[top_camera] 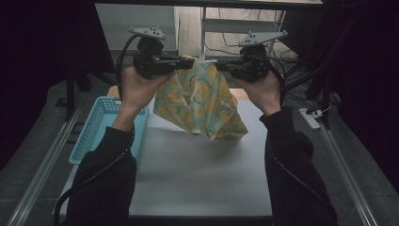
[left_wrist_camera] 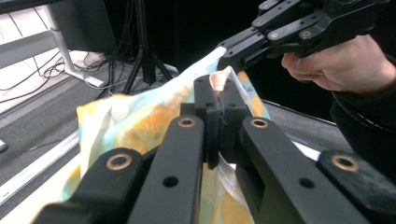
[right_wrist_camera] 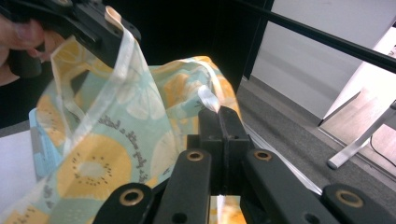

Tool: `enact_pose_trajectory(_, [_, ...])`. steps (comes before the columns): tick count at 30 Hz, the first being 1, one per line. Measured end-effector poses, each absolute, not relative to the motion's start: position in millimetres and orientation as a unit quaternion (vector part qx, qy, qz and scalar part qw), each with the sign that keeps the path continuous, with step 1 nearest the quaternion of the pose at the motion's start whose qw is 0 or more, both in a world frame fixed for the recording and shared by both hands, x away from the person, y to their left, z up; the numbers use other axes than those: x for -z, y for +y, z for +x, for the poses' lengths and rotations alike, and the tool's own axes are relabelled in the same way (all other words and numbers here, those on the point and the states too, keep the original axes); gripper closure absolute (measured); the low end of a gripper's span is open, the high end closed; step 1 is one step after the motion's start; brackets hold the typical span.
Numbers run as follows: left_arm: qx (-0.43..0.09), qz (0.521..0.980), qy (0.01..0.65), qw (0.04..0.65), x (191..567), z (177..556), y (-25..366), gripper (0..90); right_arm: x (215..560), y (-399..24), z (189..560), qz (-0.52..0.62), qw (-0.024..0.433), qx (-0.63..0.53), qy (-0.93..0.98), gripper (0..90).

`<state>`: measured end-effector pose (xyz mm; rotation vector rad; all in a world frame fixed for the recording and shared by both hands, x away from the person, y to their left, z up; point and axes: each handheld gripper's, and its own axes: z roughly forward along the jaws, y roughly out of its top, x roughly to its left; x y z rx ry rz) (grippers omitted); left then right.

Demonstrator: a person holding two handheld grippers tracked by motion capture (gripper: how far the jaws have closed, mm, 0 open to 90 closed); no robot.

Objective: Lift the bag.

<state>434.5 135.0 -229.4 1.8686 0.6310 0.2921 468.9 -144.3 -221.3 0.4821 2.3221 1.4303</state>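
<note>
Grey and flat, the tabletop (top_camera: pixel 197 179) is lying nearest the viewer in the high view, with two dark-sleeved forearms coming up over it from the bottom edge. At its left edge a light blue plastic basket with a perforated wall (top_camera: pixel 96 127) is sitting; the part of its inside that shows is holding nothing, and the left forearm is covering the rest.

Above the middle of the table a thin cloth printed with yellow citrus slices on pale teal (top_camera: pixel 197 101) is hanging clear of the tabletop, its lower corner drooping toward the right. Its upper edge, trimmed with a pale ribbon-like hem (right_wrist_camera: pixel 116 60), is being held at two points.

The left gripper (top_camera: pixel 186 62) is pointing level toward the centre, raised on a bent wrist, with the hand (top_camera: pixel 136 87) wrapped under its body; in the left gripper view its black jaws are pressing together on a fold of the cloth's edge. The right gripper (top_camera: pixel 220 66) is mirroring it from the other side, with the right hand (top_camera: pixel 261 89) below it; in the right gripper view its jaws are likewise clamping the hem. The two grippers are sitting near each other, tips facing.

Beyond the table, pale metal desk legs (top_camera: pixel 207 28) and loose cables (top_camera: pixel 291 63) are standing on the floor.
</note>
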Motion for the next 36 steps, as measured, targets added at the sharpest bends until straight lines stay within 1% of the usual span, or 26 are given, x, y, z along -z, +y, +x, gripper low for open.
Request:
enact_pose_trajectory(4, [-0.122,0.788,0.279,0.535,238,442,134,89.2,226,-142,473,0.176,0.188,-0.5,0.827,90.0])
enact_pose_trajectory(8, [-0.127,0.798,0.29,0.512,251,452,129,89.0,238,-140,479,0.183,0.186,-0.485,0.835,90.0])
enact_pose_trajectory(12, [-0.118,0.804,0.292,0.505,263,458,125,88.7,250,-140,486,0.194,0.179,-0.481,0.836,90.0])
enact_pose_trajectory(18, [-0.119,0.812,0.297,0.489,278,467,120,88.1,269,-141,496,0.209,0.167,-0.475,0.838,90.0])
enact_pose_trajectory(25, [-0.117,0.816,0.3,0.48,287,472,117,85.9,280,-140,502,0.222,0.156,-0.475,0.837,89.0])
enact_pose_trajectory(28, [-0.117,0.815,0.301,0.48,290,472,116,82.3,283,-140,502,0.225,0.154,-0.476,0.836,85.9])
enact_pose_trajectory(31, [-0.126,0.818,0.296,0.476,292,472,114,72.5,284,-140,503,0.228,0.15,-0.482,0.833,80.6])
enact_pose_trajectory(33, [-0.133,0.817,0.295,0.477,293,471,114,64.1,285,-141,502,0.23,0.149,-0.485,0.83,76.7])
enact_pose_trajectory(36, [-0.136,0.816,0.295,0.479,295,470,117,54.9,286,-143,502,0.233,0.145,-0.487,0.829,71.3])
